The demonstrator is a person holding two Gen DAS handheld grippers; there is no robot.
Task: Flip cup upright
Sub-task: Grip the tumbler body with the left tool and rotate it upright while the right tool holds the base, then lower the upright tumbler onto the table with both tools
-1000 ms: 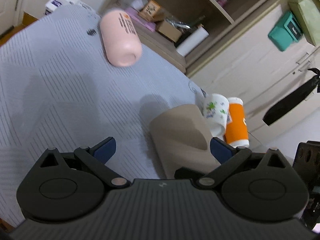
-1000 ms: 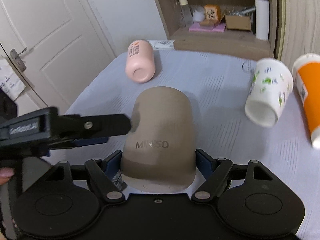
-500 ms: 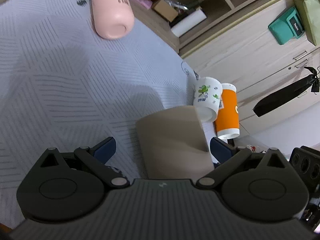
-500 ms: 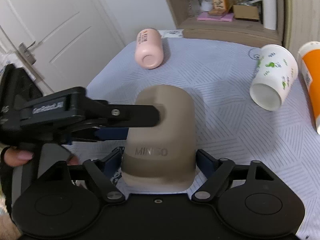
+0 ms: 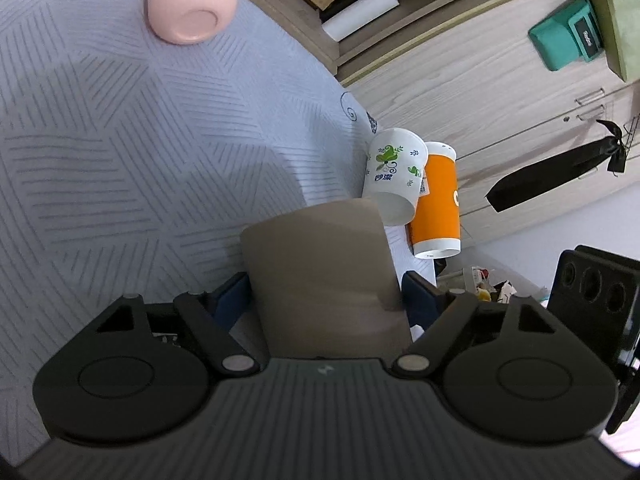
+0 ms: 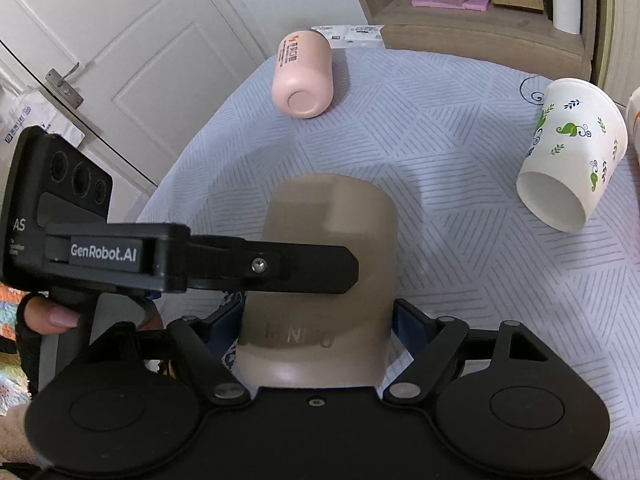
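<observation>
A taupe cup (image 6: 332,240) marked MINISO is held between both grippers above the lavender cloth, its closed rounded end pointing away from the right wrist camera. My right gripper (image 6: 318,320) is shut on its near end. My left gripper (image 5: 326,292) is shut on the same cup (image 5: 320,264) from the side; its finger (image 6: 280,266) crosses the cup in the right wrist view.
A pink bottle (image 6: 302,76) lies on its side at the far end of the lavender cloth (image 6: 440,128). A white leaf-print paper cup (image 6: 568,160) lies on its side at the right, next to an orange cup (image 5: 438,200). Shelves (image 6: 480,20) and a door (image 6: 100,40) stand beyond.
My left gripper has moved in from the side and shut on the taupe cup. The cup has come closer to both cameras and tilted.
</observation>
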